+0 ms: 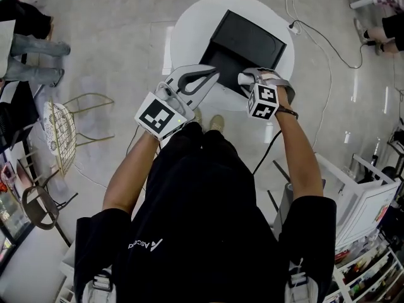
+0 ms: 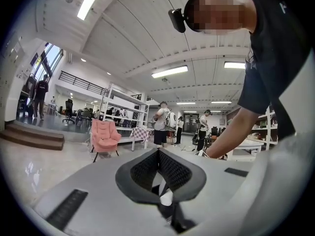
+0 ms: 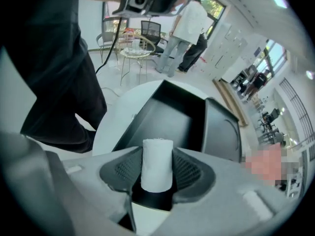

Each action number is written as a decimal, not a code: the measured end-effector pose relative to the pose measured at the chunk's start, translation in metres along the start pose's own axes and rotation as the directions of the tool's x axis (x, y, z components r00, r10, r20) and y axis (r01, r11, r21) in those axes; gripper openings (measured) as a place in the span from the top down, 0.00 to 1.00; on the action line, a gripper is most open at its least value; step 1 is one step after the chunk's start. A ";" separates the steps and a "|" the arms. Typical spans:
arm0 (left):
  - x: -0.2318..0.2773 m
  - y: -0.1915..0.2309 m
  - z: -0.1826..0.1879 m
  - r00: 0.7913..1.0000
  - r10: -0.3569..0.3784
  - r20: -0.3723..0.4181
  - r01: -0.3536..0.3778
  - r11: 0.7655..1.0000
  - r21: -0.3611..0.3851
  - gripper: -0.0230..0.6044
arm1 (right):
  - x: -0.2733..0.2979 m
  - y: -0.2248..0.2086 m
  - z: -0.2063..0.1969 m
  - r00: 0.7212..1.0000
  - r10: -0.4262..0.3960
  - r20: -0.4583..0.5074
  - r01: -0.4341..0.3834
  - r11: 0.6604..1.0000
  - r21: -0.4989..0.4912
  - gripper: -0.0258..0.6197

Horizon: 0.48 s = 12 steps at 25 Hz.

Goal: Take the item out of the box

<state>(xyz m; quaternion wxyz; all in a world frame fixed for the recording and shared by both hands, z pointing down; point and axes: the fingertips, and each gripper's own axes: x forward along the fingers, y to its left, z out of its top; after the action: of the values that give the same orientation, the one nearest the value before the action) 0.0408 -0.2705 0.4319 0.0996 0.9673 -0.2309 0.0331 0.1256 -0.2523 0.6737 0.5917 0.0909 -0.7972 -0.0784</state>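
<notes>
A black box lies open on the round white table, its lid folded back. In the right gripper view a white roll stands upright between the pads, over the box's near edge, and my right gripper is shut on it. From the head view that right gripper is at the box's front edge, where the roll is hidden by it. My left gripper hovers just left of it with its jaws tilted up. In its own view the left gripper is shut and holds nothing.
A gold wire chair stands on the floor to the left. A cable runs from the table across the floor. White shelving is at the lower right. Farther off are several people and a pink armchair.
</notes>
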 end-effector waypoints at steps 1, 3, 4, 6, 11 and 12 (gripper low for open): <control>0.001 -0.002 0.001 1.000 -0.007 0.014 0.007 1.000 0.001 0.96 | -0.009 -0.005 0.003 0.999 -0.026 0.030 0.025 0.999 0.034 0.68; 0.005 -0.004 0.004 1.000 -0.016 0.021 0.016 1.000 0.008 0.96 | -0.029 -0.016 0.013 0.992 -0.083 0.093 0.073 0.992 0.106 0.68; 0.006 -0.005 0.007 0.999 -0.021 0.030 0.021 1.000 0.012 0.96 | -0.039 -0.021 0.018 0.986 -0.113 0.123 0.096 0.986 0.139 0.68; 0.006 -0.010 0.012 0.998 -0.032 0.050 0.031 0.999 0.018 0.96 | -0.062 -0.025 0.030 0.969 -0.174 0.177 0.140 0.972 0.190 0.68; 0.001 -0.027 0.028 0.996 -0.038 0.077 0.036 0.999 0.029 0.96 | -0.130 -0.024 0.061 0.891 -0.326 0.317 0.221 0.920 0.323 0.68; 0.002 -0.029 0.032 0.996 -0.043 0.084 0.040 0.999 0.036 0.96 | -0.146 -0.026 0.066 0.864 -0.363 0.349 0.231 0.902 0.365 0.68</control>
<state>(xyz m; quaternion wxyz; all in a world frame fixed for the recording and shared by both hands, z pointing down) 0.0563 -0.2530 0.3953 0.0739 0.9740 -0.2141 -0.0063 0.1053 -0.2421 0.5135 0.3703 0.2877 -0.8812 -0.0605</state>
